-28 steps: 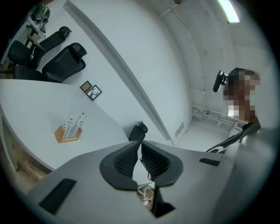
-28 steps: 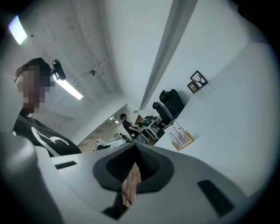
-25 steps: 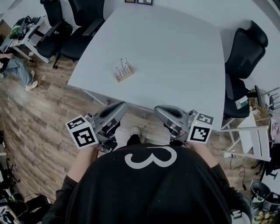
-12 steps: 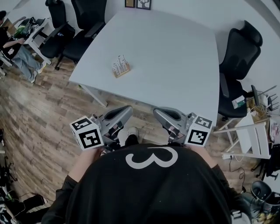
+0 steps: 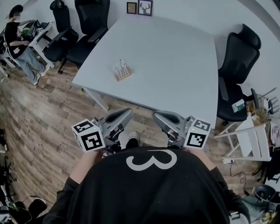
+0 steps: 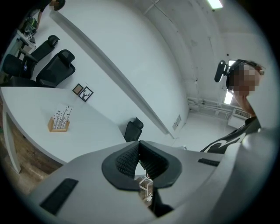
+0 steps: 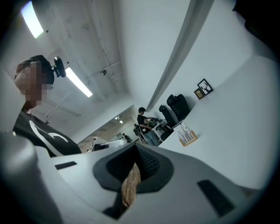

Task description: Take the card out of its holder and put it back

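Note:
A small wooden card holder (image 5: 123,72) with several upright white cards stands on the white table (image 5: 175,57), towards its left side. Both grippers hover in front of the person's chest, short of the table's near edge and well away from the holder. My left gripper (image 5: 126,113) is shut with nothing between its jaws, and my right gripper (image 5: 156,115) is shut and empty too. In the left gripper view the holder (image 6: 58,122) sits far off at the left, beyond the gripper (image 6: 139,148). In the right gripper view the holder (image 7: 188,136) shows small beyond the gripper (image 7: 135,149).
Black office chairs (image 5: 89,26) stand at the table's far left and another chair (image 5: 238,57) at its right. A person (image 5: 17,39) sits at a desk in the top-left corner. Two picture frames (image 5: 140,7) lean at the far wall. A white rack (image 5: 251,135) stands at the right on the wooden floor.
The head view has shifted, so the table and holder sit slightly farther and more of the room's far side shows. Both grippers stay shut near the body, drawn slightly closer together.

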Available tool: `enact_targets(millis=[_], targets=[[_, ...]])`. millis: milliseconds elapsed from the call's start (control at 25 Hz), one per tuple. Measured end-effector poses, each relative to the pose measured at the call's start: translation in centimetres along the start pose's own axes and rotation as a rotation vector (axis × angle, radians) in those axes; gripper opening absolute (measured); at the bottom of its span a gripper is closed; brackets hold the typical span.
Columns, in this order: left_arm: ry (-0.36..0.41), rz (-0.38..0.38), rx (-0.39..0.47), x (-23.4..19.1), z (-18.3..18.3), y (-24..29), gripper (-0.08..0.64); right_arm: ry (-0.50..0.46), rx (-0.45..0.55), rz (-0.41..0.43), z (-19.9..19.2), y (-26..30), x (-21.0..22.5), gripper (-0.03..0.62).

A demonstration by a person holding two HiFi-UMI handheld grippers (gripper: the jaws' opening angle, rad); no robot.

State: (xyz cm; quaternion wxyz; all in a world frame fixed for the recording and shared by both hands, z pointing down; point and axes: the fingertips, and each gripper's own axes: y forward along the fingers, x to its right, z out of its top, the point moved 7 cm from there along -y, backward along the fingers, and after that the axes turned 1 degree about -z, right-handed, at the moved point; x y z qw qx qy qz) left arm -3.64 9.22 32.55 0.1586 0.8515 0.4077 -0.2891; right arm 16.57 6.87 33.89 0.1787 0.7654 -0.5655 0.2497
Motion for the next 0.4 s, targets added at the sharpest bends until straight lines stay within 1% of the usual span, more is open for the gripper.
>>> enact_targets(millis=[200, 400], targets=[[0.008, 0.003, 0.008, 0.3, 0.1, -1.0, 0.014, -0.015, 0.008, 0.001, 0.0, 0.4, -0.8, 0.008], [0.004, 0.012, 0.011, 1.0, -0.4, -1.1, 0.014, -0.019, 0.010, 0.001, -0.1, -0.4, -1.3, 0.008]])
